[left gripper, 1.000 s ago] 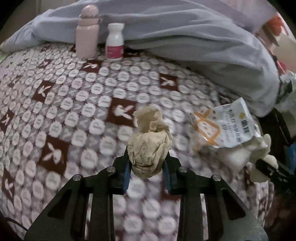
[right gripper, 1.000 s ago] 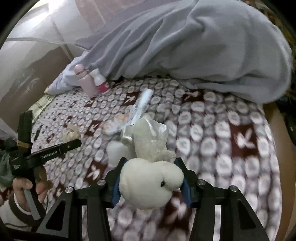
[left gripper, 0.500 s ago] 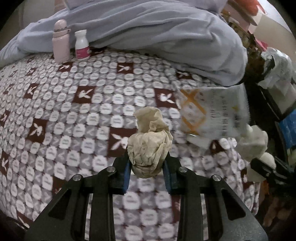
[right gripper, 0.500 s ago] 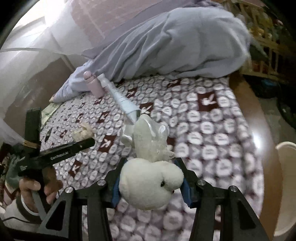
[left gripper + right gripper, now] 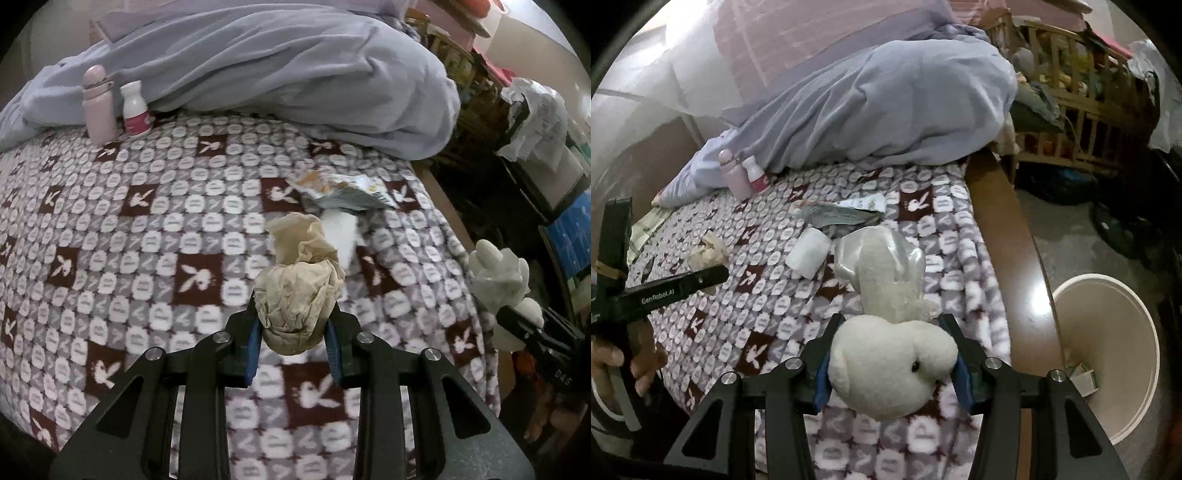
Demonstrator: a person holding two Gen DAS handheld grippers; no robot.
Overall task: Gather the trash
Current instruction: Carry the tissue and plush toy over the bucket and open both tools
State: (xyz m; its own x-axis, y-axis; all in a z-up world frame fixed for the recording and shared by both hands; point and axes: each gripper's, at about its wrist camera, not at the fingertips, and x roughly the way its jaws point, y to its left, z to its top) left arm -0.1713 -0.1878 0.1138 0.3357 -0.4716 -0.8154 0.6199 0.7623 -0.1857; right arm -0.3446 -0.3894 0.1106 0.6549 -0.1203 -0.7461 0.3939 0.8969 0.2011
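My left gripper is shut on a crumpled beige paper wad, held above the patterned bed cover. The right wrist view shows that gripper at the left, a hand on its handle, with the beige wad in it. My right gripper is shut on a white plush toy with a crinkled clear plastic piece sticking up from it. That toy also shows at the right edge of the left wrist view. A printed wrapper and a white roll lie on the cover ahead.
A cream bin stands on the floor beside the wooden bed edge, to my right gripper's right. A pink bottle and a white bottle stand against a lavender blanket. Cluttered furniture stands beyond the bed.
Both grippers have drawn back toward the bed's edge, each keeping its load. The wrapper and white roll, close by the right gripper before, now lie on the cover. The bin has come into view.
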